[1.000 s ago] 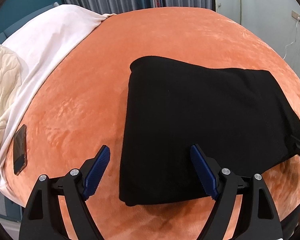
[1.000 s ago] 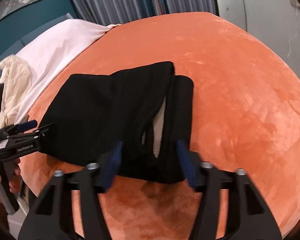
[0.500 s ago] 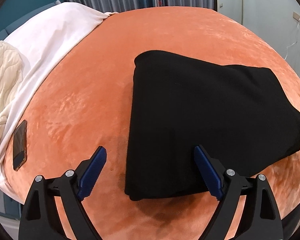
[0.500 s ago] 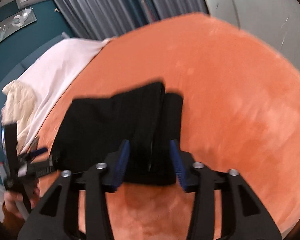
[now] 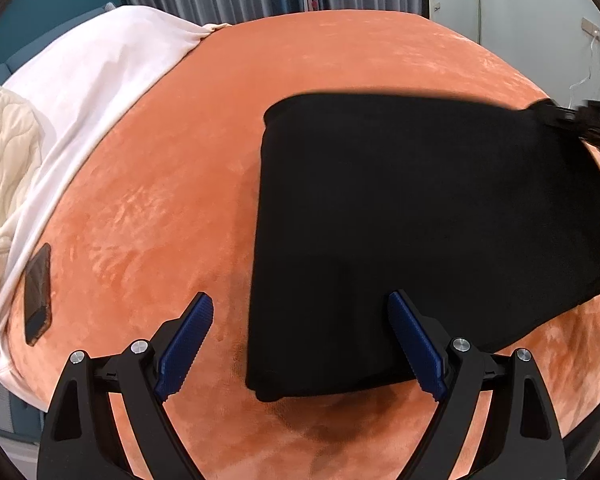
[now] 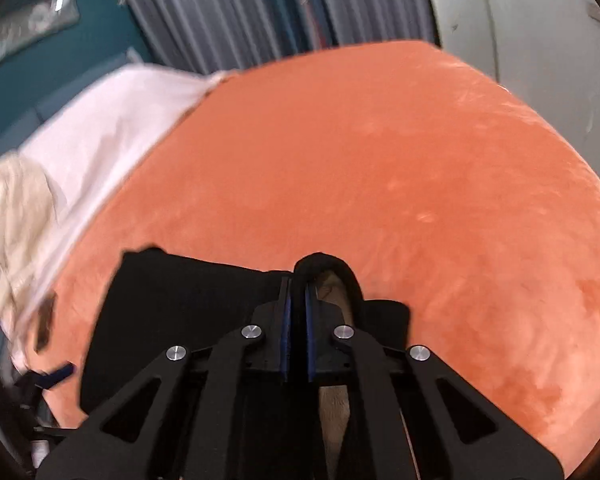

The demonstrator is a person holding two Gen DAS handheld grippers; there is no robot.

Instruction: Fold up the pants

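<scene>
You are mid-fold: your right gripper (image 6: 296, 300) is clamped on the waistband edge of the black, soft-knit pants (image 5: 420, 220), lifted off the orange plush bedspread (image 5: 180, 184). Next, carry it left over the flat half. Your left gripper (image 5: 300, 344) stands wide, holding nothing, straddling the near-left corner.

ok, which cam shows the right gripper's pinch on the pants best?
Right wrist view: the right gripper is shut on a black pants edge, pads visible. Left wrist view shows only its blurred tip at the far corner of the pants.
</scene>
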